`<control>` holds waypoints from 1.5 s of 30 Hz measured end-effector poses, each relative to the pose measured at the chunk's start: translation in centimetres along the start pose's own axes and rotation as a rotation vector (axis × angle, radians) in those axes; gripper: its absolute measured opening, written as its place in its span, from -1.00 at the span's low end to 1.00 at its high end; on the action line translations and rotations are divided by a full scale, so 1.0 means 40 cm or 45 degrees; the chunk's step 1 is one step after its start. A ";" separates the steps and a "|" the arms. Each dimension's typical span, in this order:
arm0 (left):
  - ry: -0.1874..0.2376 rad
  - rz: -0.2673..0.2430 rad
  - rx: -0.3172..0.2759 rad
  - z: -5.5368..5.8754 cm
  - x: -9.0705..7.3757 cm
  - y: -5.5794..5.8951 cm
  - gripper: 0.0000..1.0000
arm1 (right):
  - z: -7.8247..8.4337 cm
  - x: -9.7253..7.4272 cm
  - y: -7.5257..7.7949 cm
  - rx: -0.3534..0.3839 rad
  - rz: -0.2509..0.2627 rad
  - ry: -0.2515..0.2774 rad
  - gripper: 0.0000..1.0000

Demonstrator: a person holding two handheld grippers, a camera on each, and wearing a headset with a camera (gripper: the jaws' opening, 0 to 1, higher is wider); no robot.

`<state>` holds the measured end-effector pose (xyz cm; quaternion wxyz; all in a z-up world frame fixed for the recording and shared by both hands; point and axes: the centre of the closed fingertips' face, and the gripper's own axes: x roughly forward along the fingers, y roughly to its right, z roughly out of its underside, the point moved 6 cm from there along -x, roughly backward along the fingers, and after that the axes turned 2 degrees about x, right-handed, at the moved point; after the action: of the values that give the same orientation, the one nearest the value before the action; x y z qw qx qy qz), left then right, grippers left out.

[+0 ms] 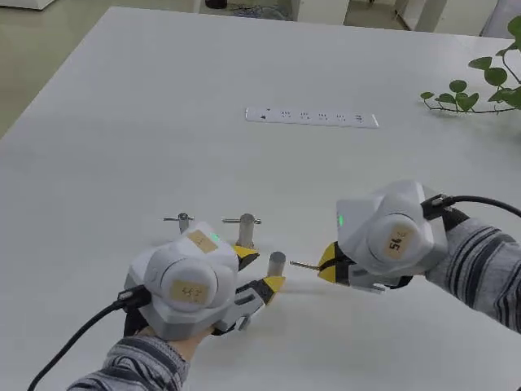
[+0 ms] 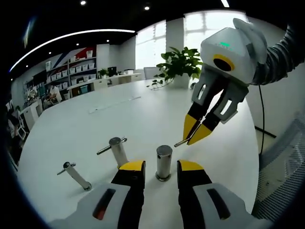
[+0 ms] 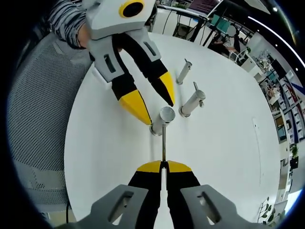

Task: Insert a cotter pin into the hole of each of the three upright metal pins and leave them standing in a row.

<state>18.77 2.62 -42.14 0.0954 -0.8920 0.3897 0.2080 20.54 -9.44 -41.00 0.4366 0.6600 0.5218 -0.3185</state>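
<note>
While the white table [image 1: 163,122] carries a potted plant [image 1: 488,81] and a power strip [image 1: 311,117] at its far side, the work is gathered near the front edge. The left gripper [image 1: 262,269] is set low there, its jaws held apart on either side of the bare metal pin [image 1: 277,264]. In the left gripper view a slim gap is seen on each side of this pin, though contact by one yellow tip cannot be ruled out from the right gripper view. The right gripper [image 1: 326,265] is held just beside it, its jaws closed tight on the rear end of the loose cotter pin [image 1: 304,265], which is pointed straight at the upper part of the bare metal pin.

Three metal pins are seen upright in a row. The far metal pin [image 1: 184,221] and the middle metal pin [image 1: 247,230] each have a cotter pin through the head, so two of three insertions are judged done. The last insertion is judged to be in hand.

For the next move, the bare metal pin would probably need to be steadied by the left gripper, and its cross hole turned to face the loose cotter pin. The tip would then have to be lined up in height and angle and pushed through without the pin being tipped over. The hole itself is too small to be made out.
</note>
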 end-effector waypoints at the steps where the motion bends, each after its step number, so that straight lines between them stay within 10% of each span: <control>1: -0.004 -0.004 -0.004 0.002 0.004 0.000 -0.53 | -0.001 0.000 0.000 0.002 -0.001 0.003 -1.00; 45: -0.083 -0.031 -0.064 0.037 0.062 0.012 -0.81 | -0.028 0.000 0.013 -0.093 0.011 -0.034 -1.00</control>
<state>19.48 1.17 -44.58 0.0882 -0.8916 0.3700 0.2455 21.01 -8.46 -40.40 0.4687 0.6417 0.5243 -0.3060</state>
